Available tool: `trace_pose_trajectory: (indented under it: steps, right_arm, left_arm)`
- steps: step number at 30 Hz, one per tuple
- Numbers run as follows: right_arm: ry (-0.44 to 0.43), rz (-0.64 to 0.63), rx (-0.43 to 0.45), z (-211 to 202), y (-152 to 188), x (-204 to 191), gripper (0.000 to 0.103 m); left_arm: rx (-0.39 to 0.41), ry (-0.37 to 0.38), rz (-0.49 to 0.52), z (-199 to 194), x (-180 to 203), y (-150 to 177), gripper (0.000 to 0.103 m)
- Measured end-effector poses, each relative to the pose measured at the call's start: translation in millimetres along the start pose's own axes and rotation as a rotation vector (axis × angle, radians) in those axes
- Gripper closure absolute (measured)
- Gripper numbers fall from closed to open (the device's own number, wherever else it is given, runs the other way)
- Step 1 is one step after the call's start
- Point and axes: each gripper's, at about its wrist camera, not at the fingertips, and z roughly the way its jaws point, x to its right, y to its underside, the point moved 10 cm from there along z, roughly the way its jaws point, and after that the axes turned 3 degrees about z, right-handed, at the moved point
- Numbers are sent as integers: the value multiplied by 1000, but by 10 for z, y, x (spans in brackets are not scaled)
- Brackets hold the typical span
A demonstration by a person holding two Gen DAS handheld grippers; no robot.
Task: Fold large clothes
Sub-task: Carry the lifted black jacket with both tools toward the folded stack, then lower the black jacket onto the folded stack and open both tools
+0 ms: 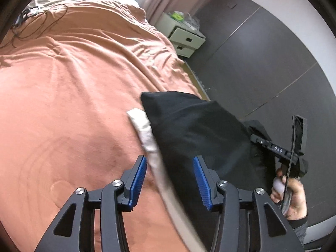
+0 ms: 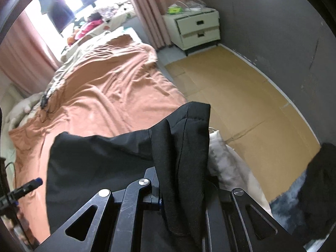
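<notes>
Black garment [image 2: 117, 163] is held bunched between the pressed-together fingers of the right hand-held gripper [image 2: 180, 201], lifted over the near edge of the bed [image 1: 63, 105]. The left hand-held gripper [image 1: 170, 180] is spread wide, with the garment's pale lining edge [image 1: 147, 138] lying between its fingers, unpinched. That edge should probably be pinched and the cloth drawn taut before being laid flat. Cables [image 1: 40, 23] lie well up the bed; a nightstand [image 2: 195, 29] stands well apart.
</notes>
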Motion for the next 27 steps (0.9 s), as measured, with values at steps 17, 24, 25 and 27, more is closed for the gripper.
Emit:
trace_pose_trajectory:
  steps: [17, 24, 25, 27]
  right_arm:
    - [94, 163, 70, 40, -18, 321, 93]
    - [117, 213, 120, -88, -63, 438, 93]
    - [121, 213, 116, -67, -58, 466, 92]
    - [154, 189, 57, 19, -6, 494, 74]
  left_arm:
    - [-49, 187, -99, 512, 172, -100, 57]
    - [-47, 218, -88, 660, 346, -291, 65]
    - [-46, 217, -87, 677, 349, -304, 65]
    - [-41, 206, -87, 687, 335, -305, 65]
